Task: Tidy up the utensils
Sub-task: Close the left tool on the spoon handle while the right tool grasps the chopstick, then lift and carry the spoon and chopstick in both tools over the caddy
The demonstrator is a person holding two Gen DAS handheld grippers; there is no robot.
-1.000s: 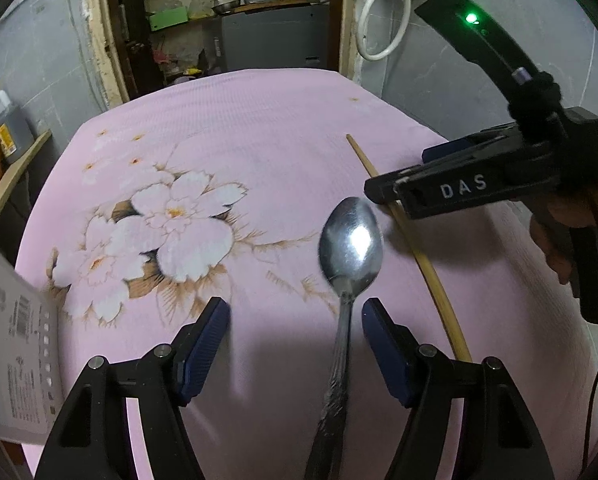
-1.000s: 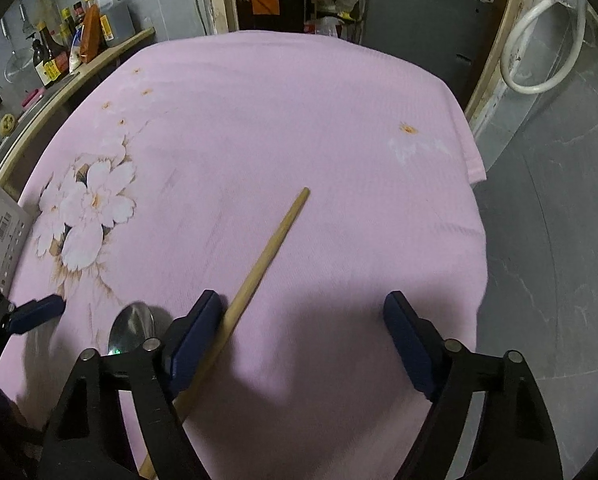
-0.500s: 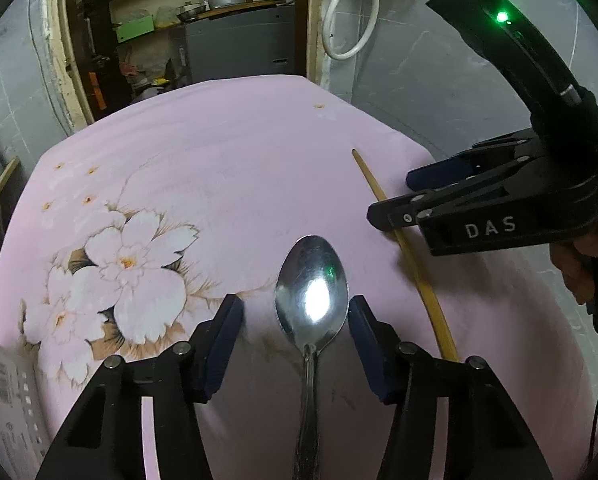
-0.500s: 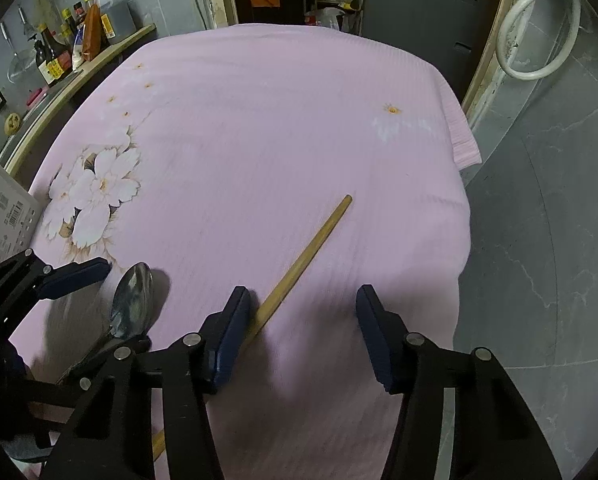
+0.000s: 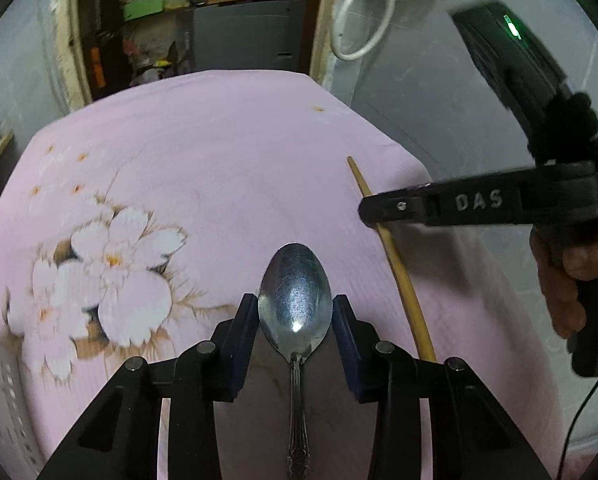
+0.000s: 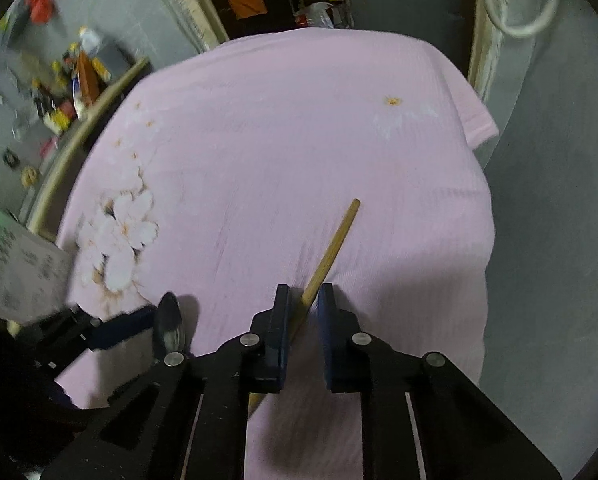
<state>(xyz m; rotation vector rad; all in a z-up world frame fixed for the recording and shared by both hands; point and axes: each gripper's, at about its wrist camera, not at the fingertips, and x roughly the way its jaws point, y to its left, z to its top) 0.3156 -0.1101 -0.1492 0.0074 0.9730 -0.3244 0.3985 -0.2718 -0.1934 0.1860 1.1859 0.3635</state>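
Glossy metal spoon (image 5: pixel 295 312), seemingly wooden stick (image 6: pixel 331 252)
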